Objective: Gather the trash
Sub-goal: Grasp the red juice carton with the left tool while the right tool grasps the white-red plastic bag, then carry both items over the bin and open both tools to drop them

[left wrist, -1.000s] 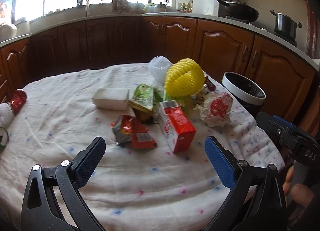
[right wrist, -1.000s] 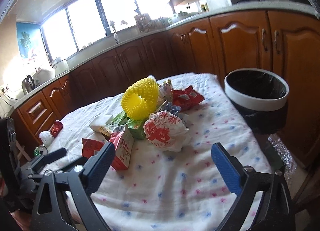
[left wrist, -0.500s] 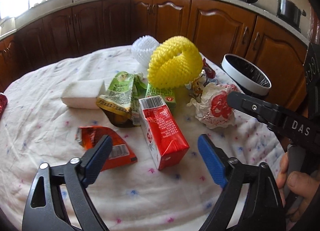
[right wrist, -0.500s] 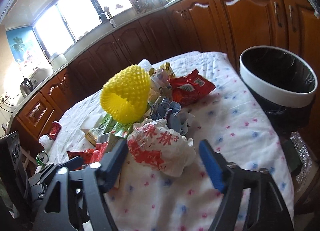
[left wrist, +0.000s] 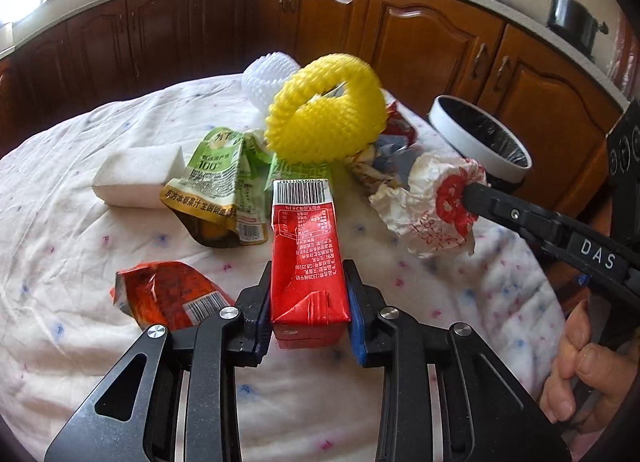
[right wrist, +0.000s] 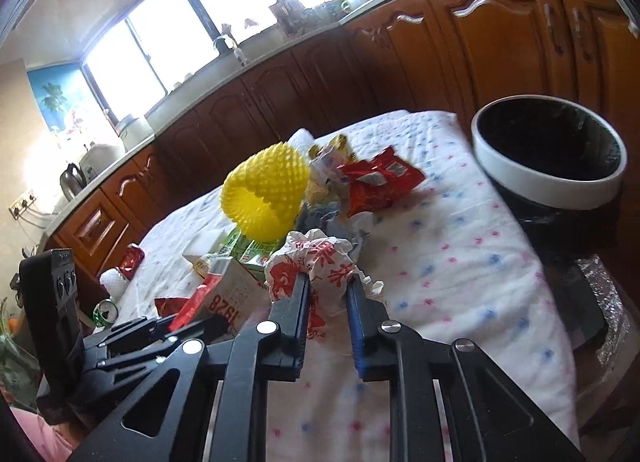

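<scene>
My left gripper [left wrist: 307, 304] is shut on a red drink carton [left wrist: 306, 250] that lies on the clothed table. My right gripper [right wrist: 327, 294] is shut on a crumpled white paper wrapper with red print [right wrist: 310, 266], which also shows in the left wrist view [left wrist: 430, 205]. More trash lies around them: a yellow foam net [left wrist: 324, 119], a green juice pouch [left wrist: 220, 185], an orange snack wrapper [left wrist: 168, 294], a red snack bag [right wrist: 378, 181]. A white-rimmed bin with a black liner [right wrist: 548, 149] stands beside the table on the right.
A white foam block [left wrist: 136, 175] and a white foam net [left wrist: 266, 77] lie on the tablecloth [left wrist: 60, 262]. A red wrapper [right wrist: 134, 262] and a green can [right wrist: 105, 310] sit at the far left. Wooden kitchen cabinets [left wrist: 420, 41] curve behind the table.
Both grippers moved forward and closed: the left on the red carton, the right on the crumpled paper wrapper. Both were open before.
</scene>
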A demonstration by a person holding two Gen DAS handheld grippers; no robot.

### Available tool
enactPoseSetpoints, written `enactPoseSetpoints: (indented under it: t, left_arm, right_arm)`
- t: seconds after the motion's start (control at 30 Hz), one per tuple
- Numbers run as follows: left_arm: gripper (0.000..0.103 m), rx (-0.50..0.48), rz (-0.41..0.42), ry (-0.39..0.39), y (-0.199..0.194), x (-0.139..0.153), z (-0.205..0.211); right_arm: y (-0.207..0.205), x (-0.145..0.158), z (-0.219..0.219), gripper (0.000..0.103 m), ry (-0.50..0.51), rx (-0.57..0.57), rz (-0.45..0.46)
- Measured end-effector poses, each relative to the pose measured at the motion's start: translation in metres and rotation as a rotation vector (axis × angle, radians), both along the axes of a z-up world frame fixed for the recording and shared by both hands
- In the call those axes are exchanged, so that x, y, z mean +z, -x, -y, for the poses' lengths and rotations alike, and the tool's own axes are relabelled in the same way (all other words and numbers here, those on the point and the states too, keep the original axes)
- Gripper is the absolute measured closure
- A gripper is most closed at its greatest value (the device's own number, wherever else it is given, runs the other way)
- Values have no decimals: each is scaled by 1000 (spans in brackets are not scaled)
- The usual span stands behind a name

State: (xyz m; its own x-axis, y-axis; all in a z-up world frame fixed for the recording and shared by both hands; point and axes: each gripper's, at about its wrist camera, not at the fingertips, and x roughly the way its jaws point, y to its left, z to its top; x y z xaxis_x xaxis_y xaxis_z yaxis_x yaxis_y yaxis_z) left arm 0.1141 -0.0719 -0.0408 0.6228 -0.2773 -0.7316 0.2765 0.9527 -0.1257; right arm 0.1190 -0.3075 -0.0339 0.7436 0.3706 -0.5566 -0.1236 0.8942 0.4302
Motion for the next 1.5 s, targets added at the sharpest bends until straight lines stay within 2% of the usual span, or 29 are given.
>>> enactPoseSetpoints:
  t: [0.2,0.53,0.73,0.97,1.23,1.5]
  left_arm:
    - [74,-64,44,34,9,24,16]
    - [74,-186,111,25,-3,48,76]
    - [74,-245,128,20,-17,61,109]
    - [74,-308,143,5,-48,74,159]
    - [74,-373,121,-29,-88,76,214]
    - [74,-392,31,-57,-131,61,258]
  right_arm:
    - [11,10,28,85,-11,-64,20]
    - [12,27,82,85,4,-175,53]
    - [0,35,121,85,17,-244,65]
    - [-33,44,162,85,41,-306,64]
    - [-67,40,198,85,76,-336,19]
    - [-98,9,217,85,57,-322,-73]
